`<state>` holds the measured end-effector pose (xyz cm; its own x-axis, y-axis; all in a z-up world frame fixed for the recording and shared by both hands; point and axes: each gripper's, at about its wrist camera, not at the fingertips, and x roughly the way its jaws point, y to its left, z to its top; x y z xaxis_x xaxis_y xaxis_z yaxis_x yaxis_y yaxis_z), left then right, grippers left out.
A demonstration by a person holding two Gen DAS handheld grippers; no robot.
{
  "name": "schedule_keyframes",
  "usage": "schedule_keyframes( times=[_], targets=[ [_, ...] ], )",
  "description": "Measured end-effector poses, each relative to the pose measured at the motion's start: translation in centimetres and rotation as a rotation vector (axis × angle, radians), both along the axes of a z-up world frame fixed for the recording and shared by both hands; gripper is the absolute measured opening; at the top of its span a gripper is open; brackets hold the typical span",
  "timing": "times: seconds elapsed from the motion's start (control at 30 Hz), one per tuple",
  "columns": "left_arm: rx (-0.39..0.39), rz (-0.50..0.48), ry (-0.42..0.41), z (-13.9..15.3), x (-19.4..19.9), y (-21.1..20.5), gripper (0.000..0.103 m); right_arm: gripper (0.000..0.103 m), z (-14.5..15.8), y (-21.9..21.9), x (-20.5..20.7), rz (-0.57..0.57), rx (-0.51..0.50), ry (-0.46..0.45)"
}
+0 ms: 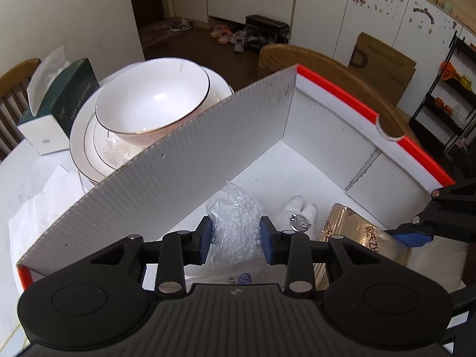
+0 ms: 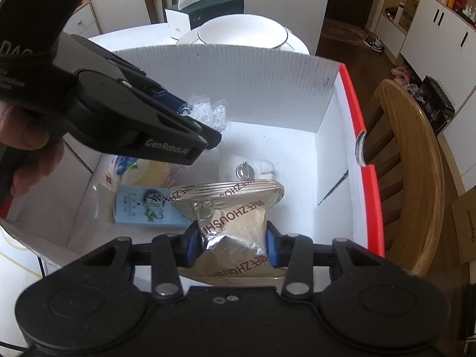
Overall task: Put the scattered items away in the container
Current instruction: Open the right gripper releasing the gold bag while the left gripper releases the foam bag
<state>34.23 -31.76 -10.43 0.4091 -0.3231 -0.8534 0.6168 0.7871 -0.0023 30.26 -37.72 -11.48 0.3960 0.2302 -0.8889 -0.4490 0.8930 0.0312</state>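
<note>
Left gripper (image 1: 236,239) clamped on a clear bag of white beads (image 1: 235,223); bag sits squarely between the two blue pads, its top poking up beyond them, its lower part spilling back toward the camera. Right gripper (image 2: 230,245) clamped on a tan foil packet (image 2: 235,223) with printed lettering; packet's waist is pinched between the pads, its round sealed end fanning out ahead of the jaws. Both loads hang inside the white box (image 1: 312,125) with the orange rim, above its floor. Count: two grippers, two held items, one box. Beyond the right jaws on the box floor: one small white object (image 2: 266,168) with one shiny round metal piece (image 2: 244,170) against it. Left of the right jaws: one light-blue sachet (image 2: 148,208) and one colourful packet (image 2: 139,169) behind it, seen only from the right wrist view. Left wrist view alone shows the stack outside the box wall clearly: one bowl (image 1: 154,98) on plates (image 1: 86,136), number of plates unclear, and one tissue box (image 1: 62,95) beside them. The right wrist view shows a hand (image 2: 26,148) gripping the left tool.
</note>
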Motion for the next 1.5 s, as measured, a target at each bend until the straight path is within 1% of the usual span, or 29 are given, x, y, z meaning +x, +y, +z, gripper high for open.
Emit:
schedule_keyframes(
  times=[0.3,0.5,0.6,0.67,0.7,0.73,0.87,0.93,1.07,1.27,1.5],
  targets=[
    [0.014,0.012,0.058,-1.3,0.9,-0.1,0.034,0.042,-0.3,0.0,0.4,-0.006,0.008,0.016],
    [0.040,0.012,0.062,-1.8,1.0,0.1,0.035,0.044,-0.5,0.0,0.4,-0.006,0.013,0.016],
    [0.040,0.014,0.059,-1.9,0.9,0.2,0.040,0.044,-0.5,-0.1,0.5,-0.009,0.021,0.022],
    [0.040,0.013,0.055,-1.9,0.9,0.2,0.047,0.043,-0.4,-0.2,0.5,-0.009,0.020,0.019],
    [0.039,0.014,0.052,-1.9,0.8,0.2,0.054,0.044,-0.3,-0.2,0.6,-0.006,0.018,0.017],
    [0.035,0.015,0.048,-1.8,0.7,0.3,0.058,0.044,-0.2,-0.1,0.6,-0.006,0.018,0.015],
    [0.012,0.027,0.044,-1.3,0.5,0.9,0.058,0.054,0.4,-0.4,0.6,-0.006,0.033,0.002],
    [-0.005,0.033,0.040,-0.9,0.4,1.1,0.058,0.057,0.8,-0.5,0.6,-0.006,0.041,-0.007],
    [-0.041,0.040,0.034,0.1,-0.2,2.0,0.059,0.060,1.5,-0.9,0.4,-0.004,0.060,-0.016],
    [-0.084,0.030,0.004,1.9,-1.8,2.8,0.059,0.062,2.9,-1.1,0.0,0.009,0.081,-0.040],
    [-0.148,0.051,-0.020,3.7,-3.8,4.3,0.059,0.063,4.2,-1.5,-0.9,0.018,0.089,-0.063]
  ],
)
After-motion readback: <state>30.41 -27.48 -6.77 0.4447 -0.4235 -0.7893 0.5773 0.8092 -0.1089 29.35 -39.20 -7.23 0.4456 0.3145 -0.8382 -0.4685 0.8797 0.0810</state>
